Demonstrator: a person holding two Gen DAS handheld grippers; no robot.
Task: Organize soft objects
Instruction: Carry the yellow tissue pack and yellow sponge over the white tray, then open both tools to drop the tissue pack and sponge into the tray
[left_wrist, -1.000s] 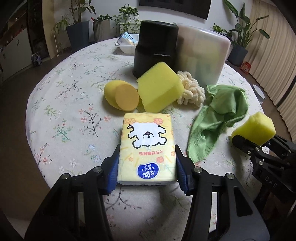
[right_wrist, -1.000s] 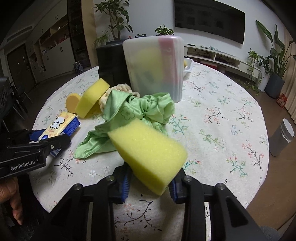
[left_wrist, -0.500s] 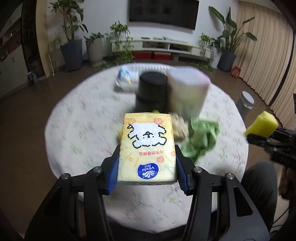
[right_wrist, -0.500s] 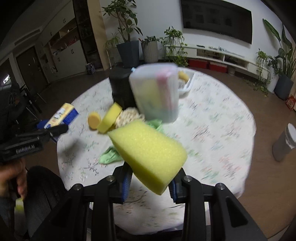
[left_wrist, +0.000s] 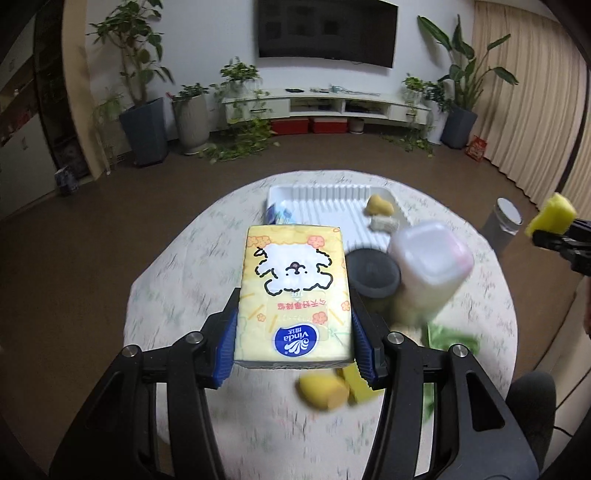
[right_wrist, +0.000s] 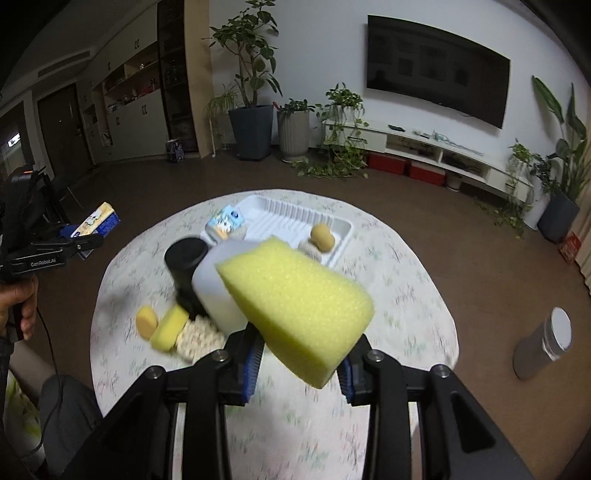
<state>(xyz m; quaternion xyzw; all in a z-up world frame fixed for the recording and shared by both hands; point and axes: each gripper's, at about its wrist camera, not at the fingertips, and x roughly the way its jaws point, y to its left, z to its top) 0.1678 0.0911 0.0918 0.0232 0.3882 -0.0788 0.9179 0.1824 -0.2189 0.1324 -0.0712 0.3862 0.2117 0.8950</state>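
Observation:
My left gripper (left_wrist: 293, 343) is shut on a yellow tissue pack (left_wrist: 293, 299) and holds it high above the round floral table (left_wrist: 177, 310). My right gripper (right_wrist: 299, 363) is shut on a yellow sponge wedge (right_wrist: 295, 308), also high above the table (right_wrist: 406, 295). Below lie a white ridged tray (right_wrist: 291, 216) with a small blue pack (right_wrist: 225, 221) and a tan round sponge (right_wrist: 322, 236), a second yellow sponge (right_wrist: 169, 328), an orange round sponge (right_wrist: 146, 322), a cream knit piece (right_wrist: 197, 338) and a green cloth (left_wrist: 448, 338).
A black cylinder (right_wrist: 184, 266) and a translucent white bin (right_wrist: 218, 291) stand upside down mid-table. A grey bin (right_wrist: 546, 345) stands on the floor at the right. Potted plants and a TV shelf line the far wall.
Both grippers have risen well above the table with their loads. The view now looks down on the tray at the far side.

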